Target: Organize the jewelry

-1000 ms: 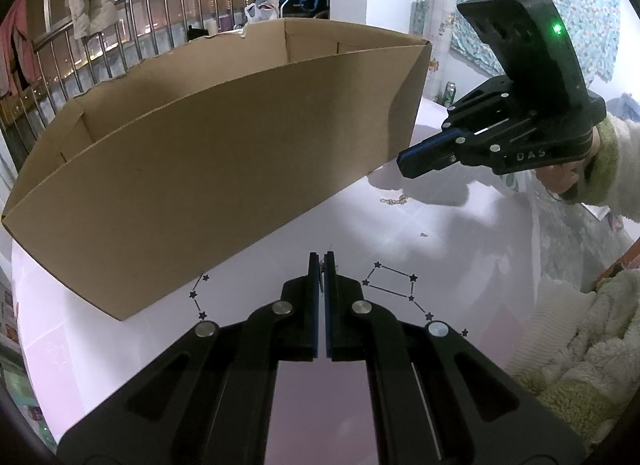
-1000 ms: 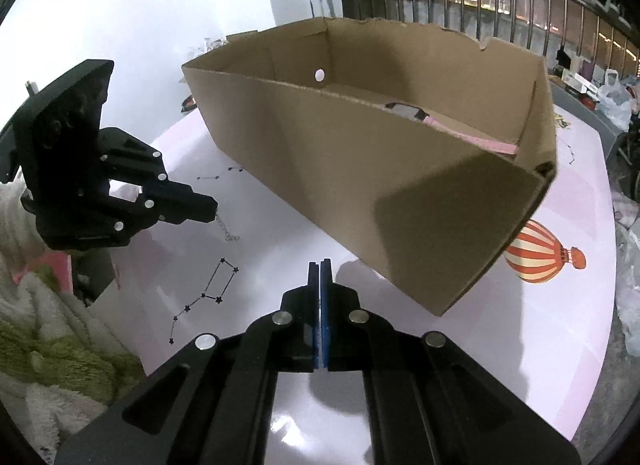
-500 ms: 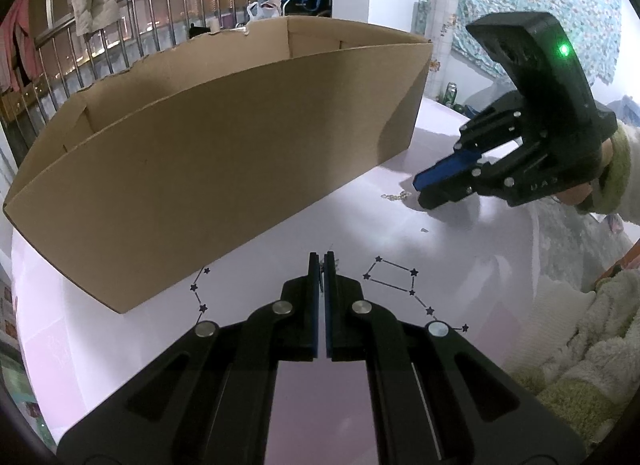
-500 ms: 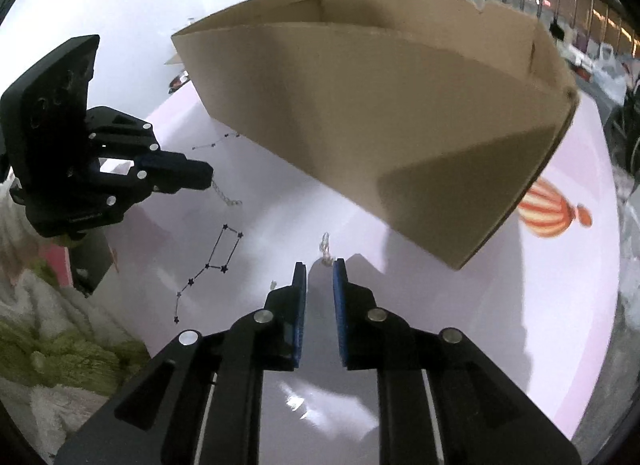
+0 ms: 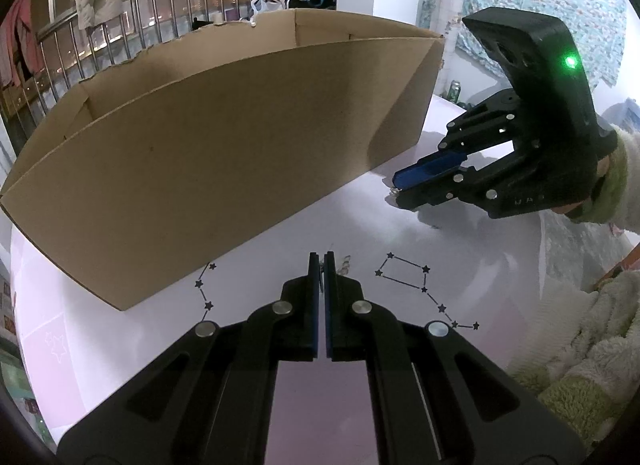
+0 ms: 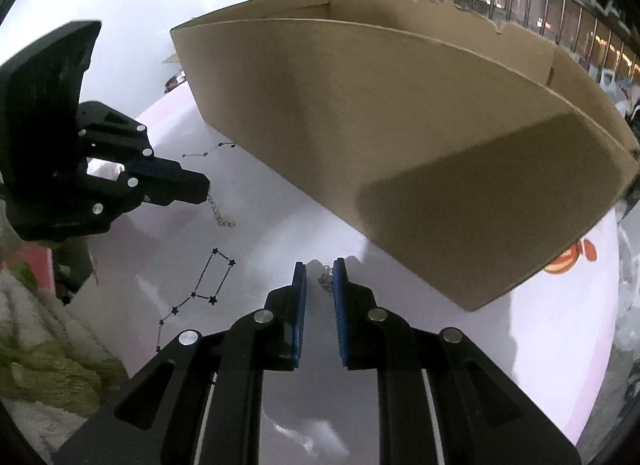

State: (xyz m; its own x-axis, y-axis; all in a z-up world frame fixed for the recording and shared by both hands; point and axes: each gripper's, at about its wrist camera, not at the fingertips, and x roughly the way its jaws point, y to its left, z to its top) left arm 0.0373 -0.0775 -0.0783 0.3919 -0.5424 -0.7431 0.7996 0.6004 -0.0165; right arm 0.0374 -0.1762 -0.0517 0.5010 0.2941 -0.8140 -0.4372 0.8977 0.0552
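R claw (image 6: 320,271) open round trinket (image 6: 326,279), L claw (image 5: 321,261) pinching chain (image 6: 218,211)

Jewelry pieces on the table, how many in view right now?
2. One chain hangs from the shut left gripper, trailing onto the table. One small piece lies between the right gripper's parted fingers. More may be hidden inside the cardboard box.

Matt brown cardboard box (image 5: 224,169) on a glossy pale tabletop (image 5: 460,249).
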